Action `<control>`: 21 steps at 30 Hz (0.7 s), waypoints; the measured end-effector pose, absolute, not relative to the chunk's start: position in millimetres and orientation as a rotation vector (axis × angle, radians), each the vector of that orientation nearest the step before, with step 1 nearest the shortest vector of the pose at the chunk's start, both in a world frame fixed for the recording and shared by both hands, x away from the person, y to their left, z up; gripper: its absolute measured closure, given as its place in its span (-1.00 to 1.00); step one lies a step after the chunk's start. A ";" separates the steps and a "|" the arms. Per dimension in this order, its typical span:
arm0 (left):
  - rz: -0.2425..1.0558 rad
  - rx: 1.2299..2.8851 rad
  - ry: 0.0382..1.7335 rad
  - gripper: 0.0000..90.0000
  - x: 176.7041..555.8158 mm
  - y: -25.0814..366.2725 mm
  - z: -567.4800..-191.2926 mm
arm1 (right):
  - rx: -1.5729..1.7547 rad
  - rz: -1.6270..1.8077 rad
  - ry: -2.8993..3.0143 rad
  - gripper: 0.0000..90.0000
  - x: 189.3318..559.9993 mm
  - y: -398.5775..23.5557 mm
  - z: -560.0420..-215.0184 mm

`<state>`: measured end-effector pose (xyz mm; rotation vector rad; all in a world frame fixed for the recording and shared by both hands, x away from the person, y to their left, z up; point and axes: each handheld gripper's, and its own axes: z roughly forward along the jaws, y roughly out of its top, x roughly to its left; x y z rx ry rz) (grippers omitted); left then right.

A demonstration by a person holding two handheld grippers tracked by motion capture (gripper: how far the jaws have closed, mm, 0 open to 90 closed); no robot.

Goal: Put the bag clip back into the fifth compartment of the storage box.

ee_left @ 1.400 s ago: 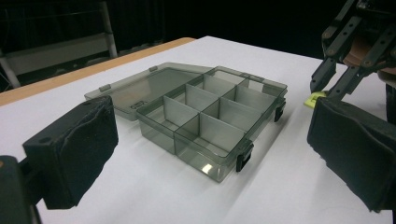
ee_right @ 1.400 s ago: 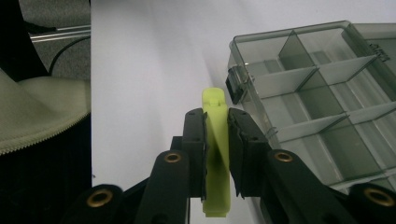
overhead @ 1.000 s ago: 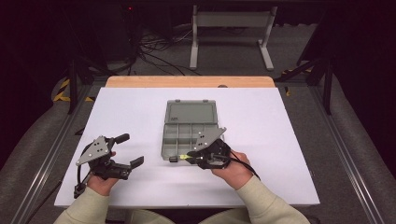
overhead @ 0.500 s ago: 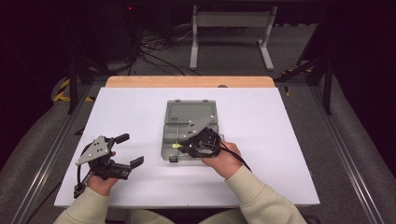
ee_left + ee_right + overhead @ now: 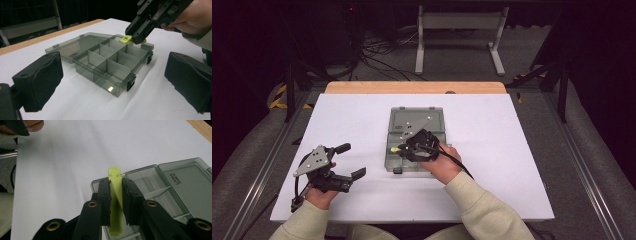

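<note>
Now my right gripper (image 5: 404, 149) sits over the organizer box (image 5: 414, 137), up-left of before.
Clamped on a lime-green clip (image 5: 115, 200); left gripper (image 5: 354, 167) open, lower left.

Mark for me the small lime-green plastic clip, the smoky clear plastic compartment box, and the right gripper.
Lime-green plastic clip (image 5: 115, 185), right gripper view, its upper body.
Smoky clear compartment box (image 5: 113, 73), left gripper view, a near compartment's floor.
Right gripper (image 5: 116, 195), right gripper view, between its fingertips, shut on the clip.
</note>
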<state>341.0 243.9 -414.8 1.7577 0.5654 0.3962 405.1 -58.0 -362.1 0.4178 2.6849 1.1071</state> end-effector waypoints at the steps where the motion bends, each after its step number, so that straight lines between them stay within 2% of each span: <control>1: 0.396 1.758 0.565 -0.94 341.0 243.8 -414.8 | 0.420 1.106 2.685 0.73 406.2 -57.3 -362.5; 21: 0.391 1.756 0.573 -0.94 341.3 243.5 -415.5 | 0.497 1.069 2.706 0.73 427.1 -45.0 -371.3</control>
